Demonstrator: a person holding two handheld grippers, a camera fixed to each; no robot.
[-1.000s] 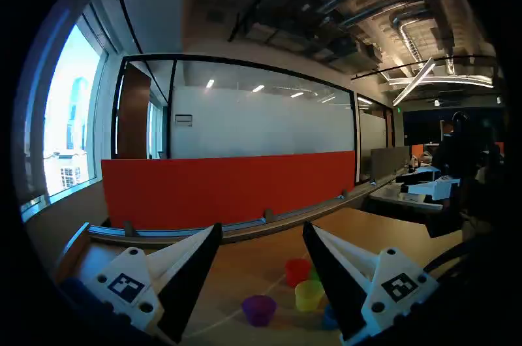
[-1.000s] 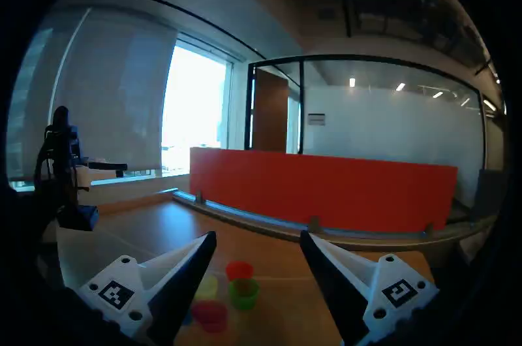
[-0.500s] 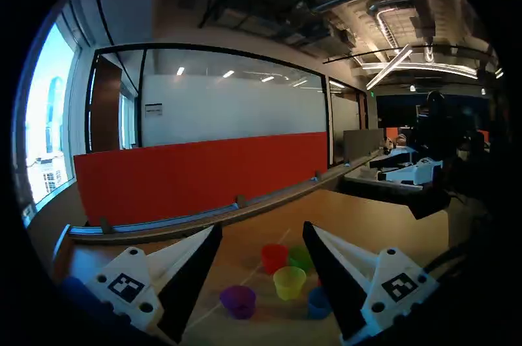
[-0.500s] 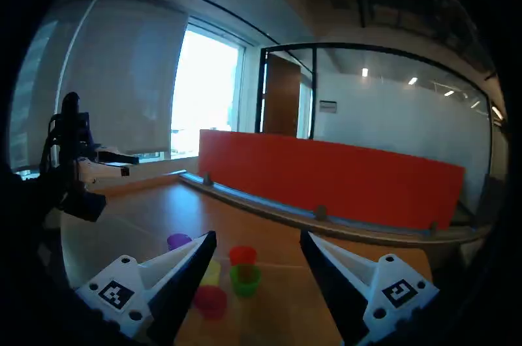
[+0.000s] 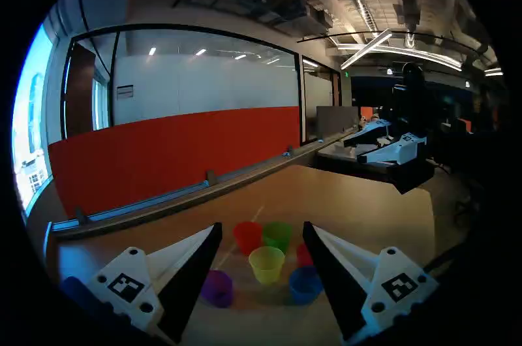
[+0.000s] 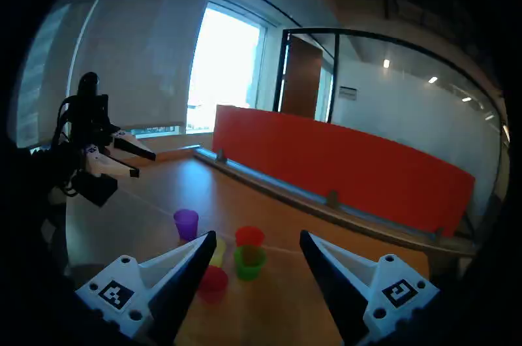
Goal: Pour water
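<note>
Several small coloured cups stand grouped on the wooden table [image 5: 352, 205]. In the left gripper view a red cup [image 5: 247, 236] and a green cup [image 5: 277, 235] stand behind a yellow cup [image 5: 267, 264], with a purple cup [image 5: 217, 288] and a blue cup [image 5: 305, 284] nearer. My left gripper [image 5: 261, 224] hangs open above them, holding nothing. The right gripper [image 5: 352, 152] floats open farther right. In the right gripper view my right gripper [image 6: 258, 234] is open and empty over the red cup [image 6: 249, 236], green cup [image 6: 248, 262], yellow cup [image 6: 217, 251] and a pink cup [image 6: 212, 282]. The purple cup [image 6: 186, 223] stands left, and the left gripper [image 6: 147, 167] hovers at far left.
A long orange partition [image 5: 163, 150] with a metal rail runs along the table's far edge. It is seen again as an orange partition [image 6: 359, 166] in the right gripper view. A bright window [image 6: 225, 72] lies beyond. The table [image 6: 196, 189] has bare wood around the cups.
Both views have tipped down and swung, so the cups sit higher and fuller between the fingers. Each gripper now shows the other more plainly. Both stay open.
</note>
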